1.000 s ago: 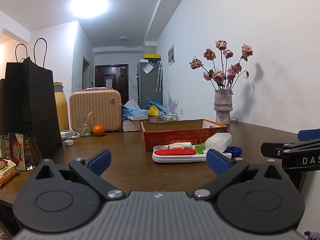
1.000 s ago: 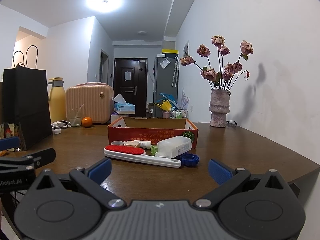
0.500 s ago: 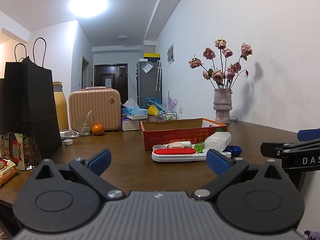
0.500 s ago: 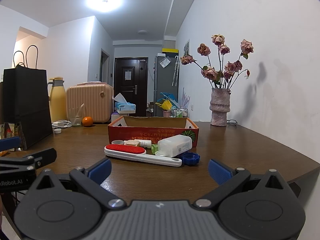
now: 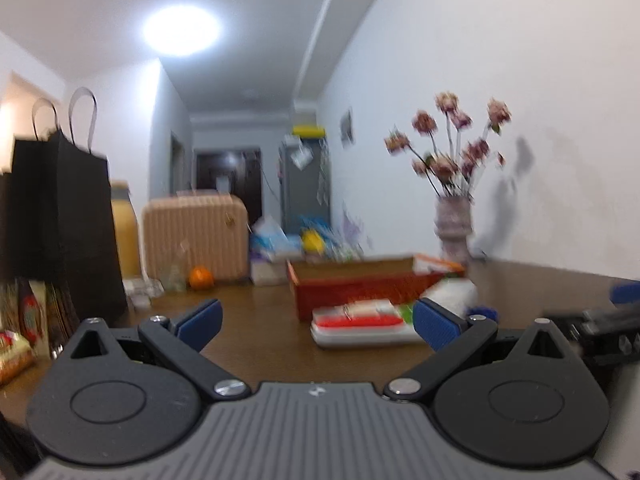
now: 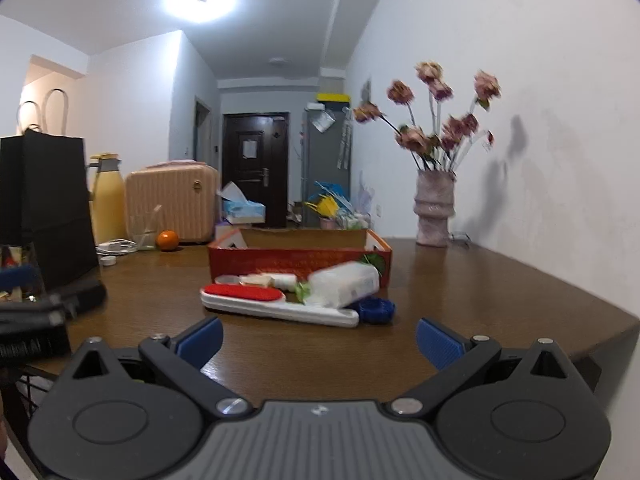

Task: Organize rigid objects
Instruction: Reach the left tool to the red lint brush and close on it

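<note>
A red cardboard box (image 6: 298,258) stands open on the brown table. In front of it lie a white brush with a red pad (image 6: 276,302), a clear plastic case (image 6: 344,284), a blue cap (image 6: 376,310) and small white items (image 6: 264,280). The box (image 5: 360,284) and the brush (image 5: 360,326) also show, blurred, in the left wrist view. My left gripper (image 5: 318,322) is open and empty, short of the brush. My right gripper (image 6: 318,340) is open and empty, in front of the brush.
A vase of pink flowers (image 6: 434,212) stands at the back right by the wall. A black paper bag (image 6: 48,208), a yellow flask (image 6: 106,204), a pink case (image 6: 172,204), a glass (image 6: 144,232) and an orange (image 6: 167,239) are at the left. The table edge (image 6: 600,336) runs at the right.
Both grippers have moved forward towards the objects, which look larger. The left wrist view is now motion-blurred. Both stay open and empty.
</note>
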Demonstrator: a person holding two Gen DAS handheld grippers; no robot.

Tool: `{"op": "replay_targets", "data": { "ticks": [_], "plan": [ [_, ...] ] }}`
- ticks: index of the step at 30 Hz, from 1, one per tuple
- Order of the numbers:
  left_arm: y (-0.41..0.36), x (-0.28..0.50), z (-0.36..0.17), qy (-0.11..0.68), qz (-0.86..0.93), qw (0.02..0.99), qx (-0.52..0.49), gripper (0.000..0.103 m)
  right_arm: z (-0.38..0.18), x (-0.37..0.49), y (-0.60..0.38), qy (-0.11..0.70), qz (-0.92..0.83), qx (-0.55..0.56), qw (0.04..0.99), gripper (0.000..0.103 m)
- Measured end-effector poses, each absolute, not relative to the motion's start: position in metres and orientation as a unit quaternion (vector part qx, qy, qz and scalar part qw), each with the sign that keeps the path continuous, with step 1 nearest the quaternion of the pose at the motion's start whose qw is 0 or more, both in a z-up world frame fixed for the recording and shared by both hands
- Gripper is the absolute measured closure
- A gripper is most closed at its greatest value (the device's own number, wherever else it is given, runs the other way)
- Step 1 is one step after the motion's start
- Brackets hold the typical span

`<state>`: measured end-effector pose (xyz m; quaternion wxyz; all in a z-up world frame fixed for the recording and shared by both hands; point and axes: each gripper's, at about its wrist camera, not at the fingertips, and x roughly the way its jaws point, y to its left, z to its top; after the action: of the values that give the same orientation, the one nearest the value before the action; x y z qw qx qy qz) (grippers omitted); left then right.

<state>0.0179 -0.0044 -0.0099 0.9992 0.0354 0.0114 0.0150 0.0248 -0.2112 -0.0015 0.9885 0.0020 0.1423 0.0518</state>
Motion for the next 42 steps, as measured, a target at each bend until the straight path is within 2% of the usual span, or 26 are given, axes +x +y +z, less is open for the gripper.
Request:
{"op": "replay_targets", "data": {
  "ticks": [5, 11, 14, 16, 18, 20, 23, 25, 28, 31, 32, 35, 39, 42],
  "plan": [
    [-0.014, 0.051, -0.019, 0.002, 0.028, 0.996, 0.09, 0.0, -0.027, 0.056, -0.221, 0.168, 0.03, 0.011, 0.985, 0.0],
    [-0.003, 0.117, -0.016, 0.107, -0.005, 0.993, 0.057, 0.0, -0.038, 0.114, -0.24, 0.165, 0.049, 0.057, 0.983, 0.0],
    [0.007, 0.153, -0.01, 0.141, 0.002, 0.989, 0.037, 0.0, -0.033, 0.148, -0.249, 0.22, 0.071, 0.083, 0.969, 0.0],
    [0.014, 0.176, -0.008, 0.156, -0.004, 0.987, 0.028, 0.0, -0.027, 0.164, -0.252, 0.222, 0.084, 0.083, 0.968, 0.001],
    [0.018, 0.201, -0.008, 0.173, -0.022, 0.985, 0.017, 0.0, -0.023, 0.181, -0.254, 0.226, 0.086, 0.088, 0.966, 0.011],
    [0.022, 0.225, -0.011, 0.199, -0.03, 0.98, 0.001, 0.0, -0.023, 0.197, -0.255, 0.239, 0.077, 0.096, 0.963, 0.036],
    [0.029, 0.257, -0.017, 0.228, -0.043, 0.972, -0.032, 0.0, -0.029, 0.222, -0.262, 0.258, 0.083, 0.127, 0.954, 0.054],
    [0.033, 0.275, -0.021, 0.24, -0.046, 0.969, -0.049, 0.0, -0.035, 0.236, -0.268, 0.269, 0.086, 0.153, 0.947, 0.058],
    [0.04, 0.297, -0.027, 0.266, -0.054, 0.959, -0.082, 0.004, -0.045, 0.254, -0.268, 0.288, 0.079, 0.169, 0.939, 0.076],
    [0.042, 0.309, -0.034, 0.285, -0.071, 0.951, -0.098, 0.02, -0.053, 0.265, -0.267, 0.296, 0.074, 0.183, 0.934, 0.079],
    [0.042, 0.312, -0.036, 0.294, -0.075, 0.948, -0.099, 0.028, -0.054, 0.267, -0.266, 0.299, 0.072, 0.184, 0.933, 0.08],
    [0.044, 0.313, -0.043, 0.301, -0.093, 0.941, -0.125, 0.04, -0.058, 0.272, -0.266, 0.305, 0.072, 0.194, 0.93, 0.081],
    [0.041, 0.303, -0.04, 0.302, -0.094, 0.941, -0.123, 0.043, -0.058, 0.271, -0.267, 0.307, 0.078, 0.192, 0.929, 0.088],
    [0.039, 0.283, -0.035, 0.319, -0.093, 0.934, -0.13, 0.043, -0.056, 0.26, -0.267, 0.307, 0.072, 0.191, 0.93, 0.088]
  ]
}}
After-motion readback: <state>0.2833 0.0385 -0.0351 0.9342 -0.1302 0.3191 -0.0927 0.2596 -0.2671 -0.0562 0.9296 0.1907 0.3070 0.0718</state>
